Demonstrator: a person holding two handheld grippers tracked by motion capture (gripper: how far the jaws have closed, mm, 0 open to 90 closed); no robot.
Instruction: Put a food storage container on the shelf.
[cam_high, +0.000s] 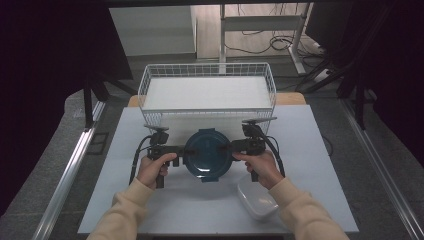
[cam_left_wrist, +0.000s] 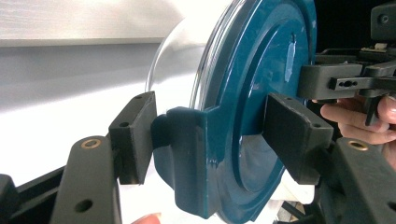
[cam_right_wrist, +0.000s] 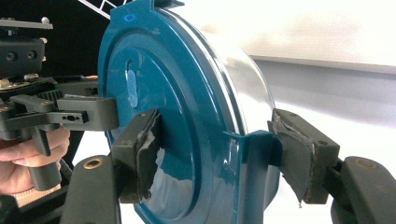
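Glass bowl with a teal lid (cam_high: 207, 155), held over the desk (cam_high: 310, 150) in front of the wire basket (cam_high: 207, 92). Left gripper (cam_high: 176, 150) and right gripper (cam_high: 235, 146) each have jaws clamped on opposite lid latches. It looks heavy, rigid, smooth and breakable, so gripping both latches evenly seems safest.

The wire basket (cam_high: 207, 92) stands close behind the round container (cam_high: 207, 155), walling off the far side of the bench (cam_high: 320, 165). A white lid (cam_high: 256, 200) lies near the right forearm, just beside the container's near right. The bench's outer left and right strips lie bare.
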